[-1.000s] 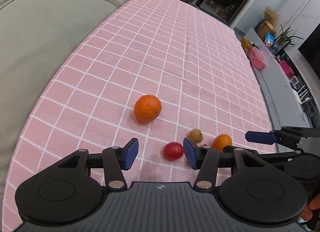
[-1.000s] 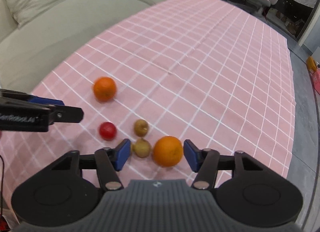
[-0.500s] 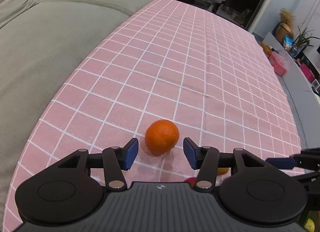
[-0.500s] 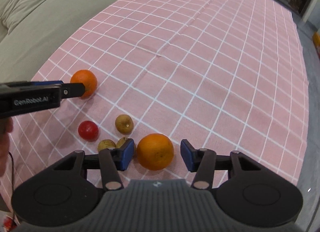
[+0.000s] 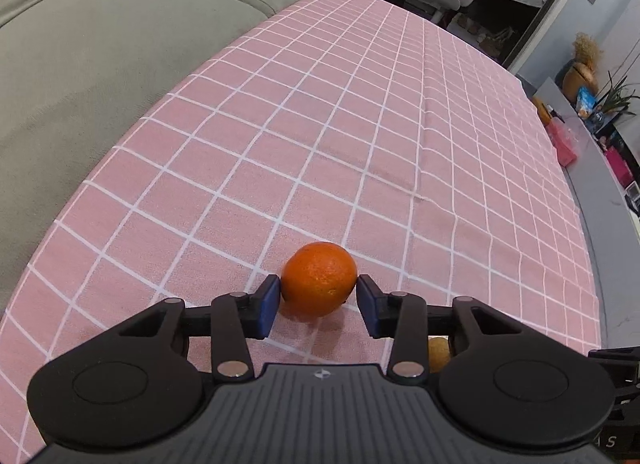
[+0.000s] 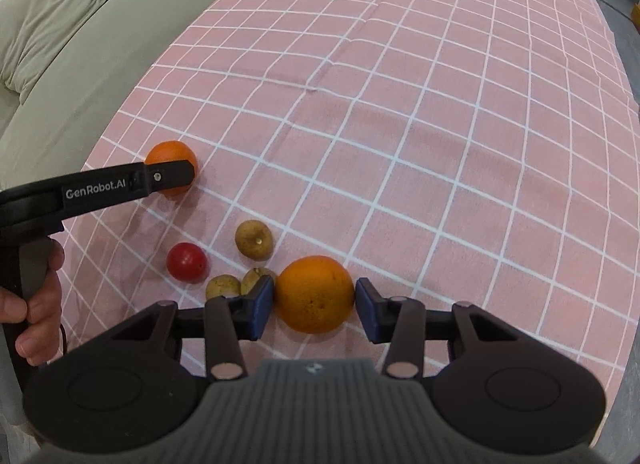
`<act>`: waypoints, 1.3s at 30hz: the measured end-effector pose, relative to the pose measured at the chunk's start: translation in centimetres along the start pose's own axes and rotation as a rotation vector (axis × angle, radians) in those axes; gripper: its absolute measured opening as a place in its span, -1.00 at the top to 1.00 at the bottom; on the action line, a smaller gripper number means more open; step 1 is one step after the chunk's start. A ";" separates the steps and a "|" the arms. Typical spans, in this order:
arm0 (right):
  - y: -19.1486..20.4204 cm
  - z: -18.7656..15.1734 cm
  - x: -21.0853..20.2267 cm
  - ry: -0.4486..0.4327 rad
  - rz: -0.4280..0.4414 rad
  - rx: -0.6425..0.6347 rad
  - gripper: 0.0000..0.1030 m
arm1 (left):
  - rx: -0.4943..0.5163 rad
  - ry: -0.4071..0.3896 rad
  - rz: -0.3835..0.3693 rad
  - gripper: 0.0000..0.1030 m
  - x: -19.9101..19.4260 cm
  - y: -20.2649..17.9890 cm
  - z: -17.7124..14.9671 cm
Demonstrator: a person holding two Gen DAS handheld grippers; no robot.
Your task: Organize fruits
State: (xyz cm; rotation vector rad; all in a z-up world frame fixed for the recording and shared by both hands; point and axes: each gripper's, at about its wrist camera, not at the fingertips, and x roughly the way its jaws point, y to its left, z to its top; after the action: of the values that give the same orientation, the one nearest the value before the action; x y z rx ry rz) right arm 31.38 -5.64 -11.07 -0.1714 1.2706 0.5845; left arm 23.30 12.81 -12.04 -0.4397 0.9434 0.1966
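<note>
Two oranges on the pink checked tablecloth: my left gripper, jaws just closing, has its pads against the far orange, my right gripper likewise against the near orange, beside a red tomato and brown fruits.

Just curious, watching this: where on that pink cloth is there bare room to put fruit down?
Everything beyond the oranges is bare checked cloth, out to the far edge. It is crowded near the front-left: a red fruit and three brown fruits cluster between both oranges.
</note>
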 end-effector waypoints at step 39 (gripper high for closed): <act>5.7 -12.7 -16.5 -0.276 -0.139 -0.084 0.21 | 0.307 -0.040 -0.313 0.13 -16.9 -9.5 -5.7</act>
State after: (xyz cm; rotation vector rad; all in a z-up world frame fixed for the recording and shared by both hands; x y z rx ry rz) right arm 14.95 -11.60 1.52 -0.2389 0.9593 0.5224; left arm 12.67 2.28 1.54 -0.2919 0.8363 -0.2212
